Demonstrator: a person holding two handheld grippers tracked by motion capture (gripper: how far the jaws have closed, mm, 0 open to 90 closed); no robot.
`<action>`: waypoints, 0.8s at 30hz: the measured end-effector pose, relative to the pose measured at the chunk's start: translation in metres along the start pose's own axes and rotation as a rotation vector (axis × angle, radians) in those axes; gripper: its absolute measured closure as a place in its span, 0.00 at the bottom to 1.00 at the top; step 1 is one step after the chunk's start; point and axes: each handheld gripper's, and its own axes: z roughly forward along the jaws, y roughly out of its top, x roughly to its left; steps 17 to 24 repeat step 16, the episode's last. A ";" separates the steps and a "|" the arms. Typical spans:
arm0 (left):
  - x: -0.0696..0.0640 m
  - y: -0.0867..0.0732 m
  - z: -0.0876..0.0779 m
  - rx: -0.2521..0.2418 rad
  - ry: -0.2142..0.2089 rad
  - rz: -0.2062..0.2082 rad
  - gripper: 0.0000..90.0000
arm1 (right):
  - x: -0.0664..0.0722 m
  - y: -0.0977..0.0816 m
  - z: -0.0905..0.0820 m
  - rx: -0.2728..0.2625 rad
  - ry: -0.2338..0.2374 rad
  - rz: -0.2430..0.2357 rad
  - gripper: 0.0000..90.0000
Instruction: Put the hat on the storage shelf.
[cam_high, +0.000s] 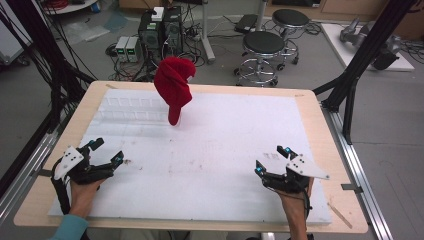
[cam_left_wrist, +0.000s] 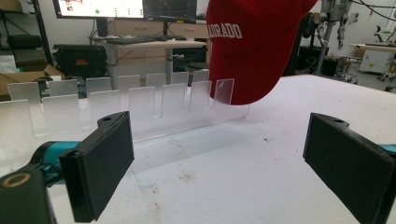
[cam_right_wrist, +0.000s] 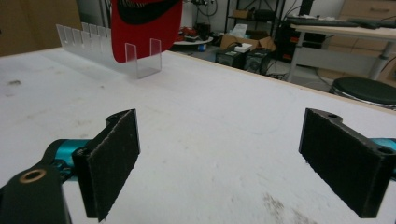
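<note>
Red cap (cam_high: 173, 86) perched on clear slotted rack (cam_high: 131, 109) at twelve o'clock on the white table (cam_high: 215, 165). Left gripper (cam_high: 106, 151) at eight o'clock, jaws wide apart, empty. Right gripper (cam_high: 271, 159) at four o'clock, jaws spread, holding nothing.

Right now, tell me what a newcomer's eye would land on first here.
The red cap stands out first, propped upright in the end slot of a clear plastic rack at the far side of the white table. Next come the left tongs and right tongs, both open and empty near the table's front corners.
</note>
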 end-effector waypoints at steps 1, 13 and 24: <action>0.000 0.000 0.000 -0.001 0.000 0.001 0.10 | -0.001 -0.004 -0.002 0.000 -0.006 0.007 0.13; -0.001 0.000 -0.001 -0.012 0.010 0.005 0.10 | -0.006 -0.029 0.002 -0.023 -0.041 0.057 0.12; -0.001 0.000 -0.001 -0.011 0.009 0.009 0.10 | -0.006 -0.029 0.002 -0.030 -0.039 0.066 0.12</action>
